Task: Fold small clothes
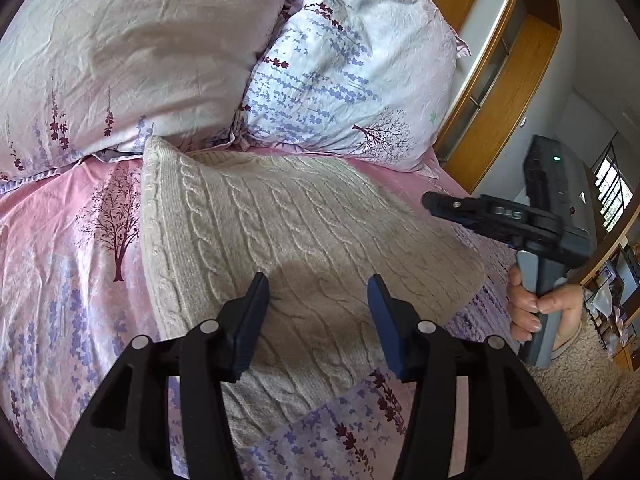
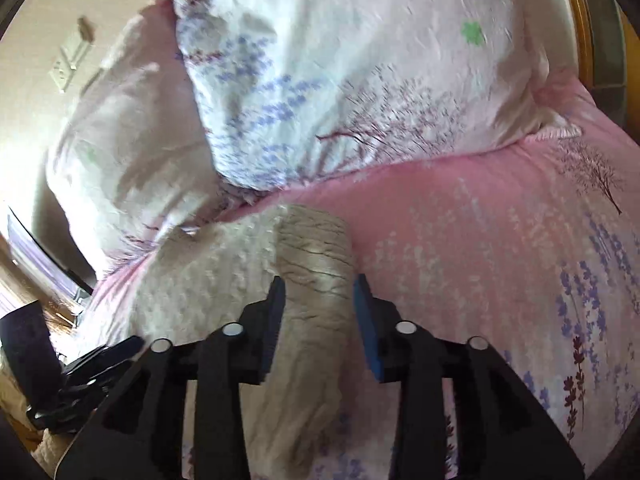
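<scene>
A cream cable-knit sweater point(image 1: 288, 232) lies folded flat on the pink floral bed sheet point(image 1: 60, 280). My left gripper point(image 1: 318, 286) is open and empty, hovering over the sweater's near part. My right gripper point(image 1: 430, 200) shows from the side at the sweater's right edge, held in a hand. In the right wrist view the right gripper point(image 2: 318, 284) is open with the sweater's ribbed cuff or edge point(image 2: 316, 252) between its fingers; the pads do not visibly pinch it. The sweater point(image 2: 208, 280) spreads to the left there.
Two floral pillows point(image 1: 132, 48) point(image 1: 344, 72) lie behind the sweater at the head of the bed. A wooden headboard point(image 1: 504, 80) stands at the right. The left gripper point(image 2: 84, 376) shows at the lower left of the right wrist view.
</scene>
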